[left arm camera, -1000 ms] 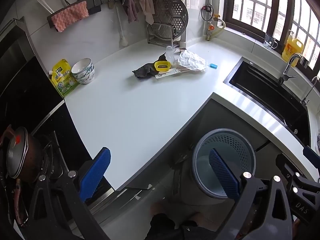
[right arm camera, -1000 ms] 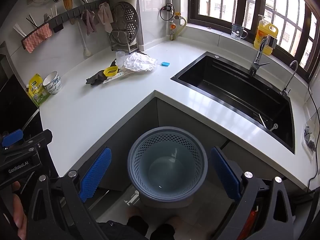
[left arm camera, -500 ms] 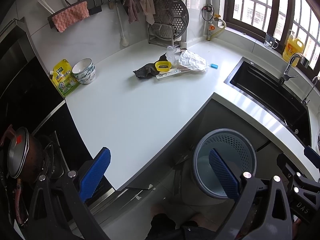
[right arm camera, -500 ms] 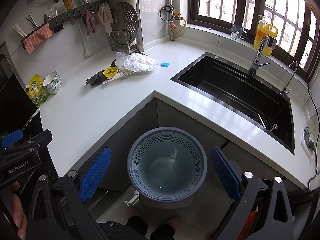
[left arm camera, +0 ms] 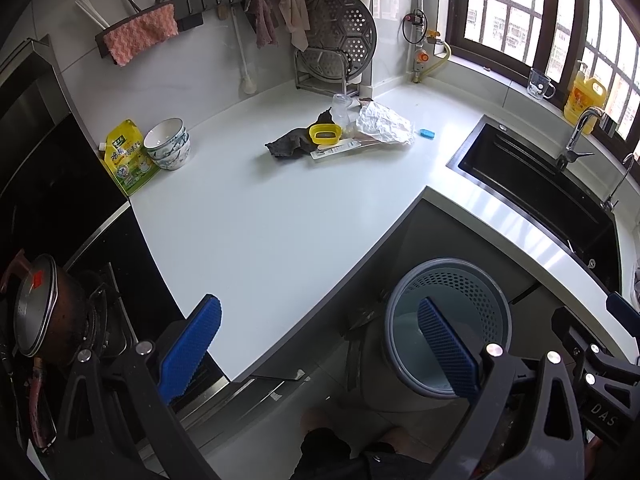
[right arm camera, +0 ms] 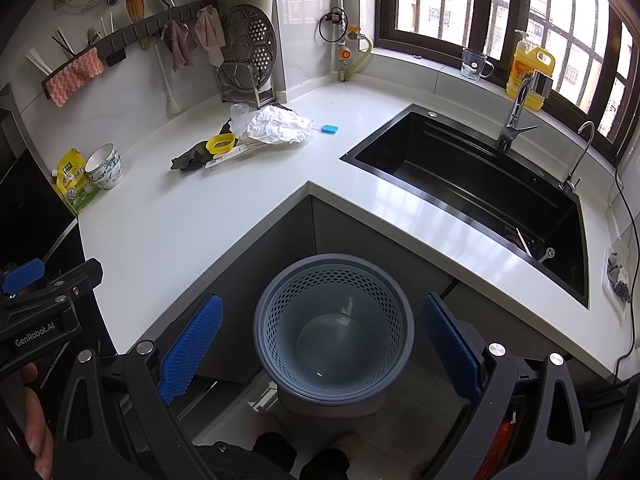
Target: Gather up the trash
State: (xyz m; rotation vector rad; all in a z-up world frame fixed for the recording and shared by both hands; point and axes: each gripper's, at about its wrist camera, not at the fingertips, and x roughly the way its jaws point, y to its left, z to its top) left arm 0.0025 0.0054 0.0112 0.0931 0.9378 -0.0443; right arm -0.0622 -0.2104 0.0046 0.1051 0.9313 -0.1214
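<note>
Blue pads on both claws stand wide apart, gripping nothing. The left claw (left arm camera: 318, 344) hangs over the tabletop's (left arm camera: 260, 232) front edge, its right pad crossing the bin (left arm camera: 480, 292) and hiding part of the rim. The right claw (right arm camera: 318, 344) is held straight above that bin (right arm camera: 334, 324), which stands on the floor in the inner corner under the tabletop (right arm camera: 180, 216); the bin's base is hidden behind a dark garment at the bottom edge, and what lies inside is hard to make out beyond a pale lining. The left claw's body shows at the right view's left edge, cut off, with part of a hand (right arm camera: 36, 432) below it.

Trash lies near the tabletop's back edge, well apart from both claws: crumpled paper (left arm camera: 382, 124), a yellow lid (left arm camera: 325, 134), a dark rag (left arm camera: 290, 144) partly under the lid, a clear cup (left arm camera: 340, 108), a flat white strip (left arm camera: 340, 147) and a small blue piece (left arm camera: 426, 133). Bowls (left arm camera: 168, 148) and a yellow pouch (left arm camera: 128, 156) sit at the left edge. The sink (right arm camera: 480, 184) is sunk into the right side.
</note>
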